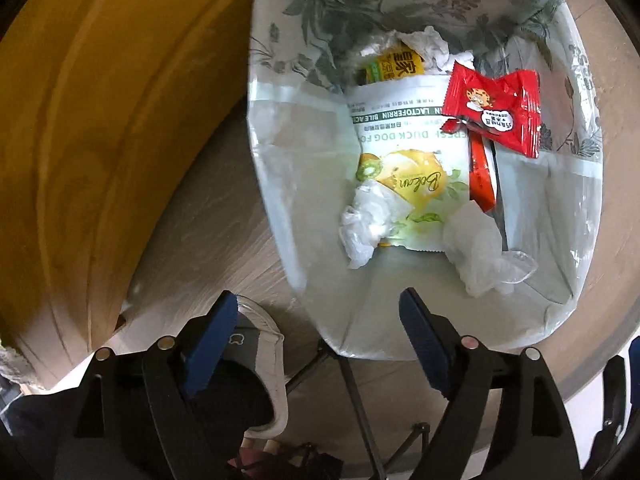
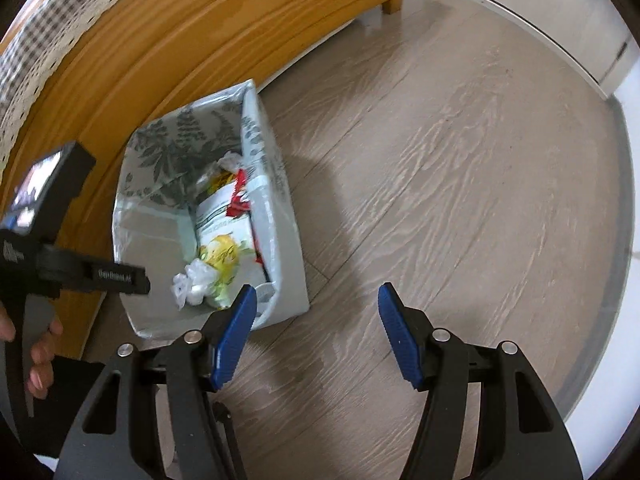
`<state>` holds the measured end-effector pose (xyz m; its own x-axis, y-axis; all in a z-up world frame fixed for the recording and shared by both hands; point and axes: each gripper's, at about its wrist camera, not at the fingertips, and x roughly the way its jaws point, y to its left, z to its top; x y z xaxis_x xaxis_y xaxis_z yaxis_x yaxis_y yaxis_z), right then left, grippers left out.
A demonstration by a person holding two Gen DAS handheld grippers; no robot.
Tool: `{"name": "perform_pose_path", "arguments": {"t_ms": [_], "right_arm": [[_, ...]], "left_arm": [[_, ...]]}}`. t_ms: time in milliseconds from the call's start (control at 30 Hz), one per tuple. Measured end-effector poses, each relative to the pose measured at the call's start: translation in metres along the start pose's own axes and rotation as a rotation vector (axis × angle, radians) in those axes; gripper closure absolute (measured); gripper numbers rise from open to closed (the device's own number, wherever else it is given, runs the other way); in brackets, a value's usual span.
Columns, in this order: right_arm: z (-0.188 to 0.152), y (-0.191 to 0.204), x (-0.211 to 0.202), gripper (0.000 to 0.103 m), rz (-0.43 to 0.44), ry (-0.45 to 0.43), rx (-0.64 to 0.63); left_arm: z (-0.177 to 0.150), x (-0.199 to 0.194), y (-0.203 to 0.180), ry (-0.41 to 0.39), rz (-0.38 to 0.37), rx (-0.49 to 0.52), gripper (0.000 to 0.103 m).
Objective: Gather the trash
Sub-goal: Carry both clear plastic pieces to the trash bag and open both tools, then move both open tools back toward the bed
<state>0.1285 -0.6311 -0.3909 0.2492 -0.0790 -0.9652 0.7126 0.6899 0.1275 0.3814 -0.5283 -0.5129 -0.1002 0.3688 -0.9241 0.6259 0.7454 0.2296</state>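
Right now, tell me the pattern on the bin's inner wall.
Grey-green leaf and fern print on a pale ground, on the bin; clearest in the left wrist view.

Wood-grain floor [image 2: 440, 168] bears lined trash bin [image 2: 286, 264], seemingly beside furniture.

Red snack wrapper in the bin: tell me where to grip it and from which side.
Grip the red snack wrapper by its crimped right end, coming straight down from above. It lies on top of the other trash, that flat edge sticks out free, and the bin walls block a sideways approach.

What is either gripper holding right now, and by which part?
Nothing. The left gripper and right gripper are both open and empty; the trash lies in the bin.
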Motion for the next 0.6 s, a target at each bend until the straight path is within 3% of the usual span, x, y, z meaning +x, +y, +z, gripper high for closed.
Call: {"name": "perform_pose_path", "arguments": {"t_ms": [100,200,367,500,600], "right_arm": [[0.001,0.005,-0.003,0.042,0.005,-0.006,-0.009],[0.003,0.004,-0.009,0.042,0.011,-0.020,-0.003],[0.013,0.007,-0.028,0.042,-0.013,-0.049,-0.013],[0.028,0.018,-0.060,0.042,-0.030,-0.116,-0.035],[0.043,0.039,-0.088,0.041,-0.036,-0.180,-0.074]], "left_arm": [[-0.007,-0.014,-0.005,-0.008,0.026,0.051,0.023],[-0.017,-0.043,-0.011,-0.094,0.024,0.138,0.019],[-0.026,-0.087,0.004,-0.168,-0.042,0.073,0.018],[-0.053,-0.159,0.036,-0.377,-0.145,-0.021,0.018],[-0.084,-0.220,0.076,-0.555,-0.266,-0.062,0.018]]}}
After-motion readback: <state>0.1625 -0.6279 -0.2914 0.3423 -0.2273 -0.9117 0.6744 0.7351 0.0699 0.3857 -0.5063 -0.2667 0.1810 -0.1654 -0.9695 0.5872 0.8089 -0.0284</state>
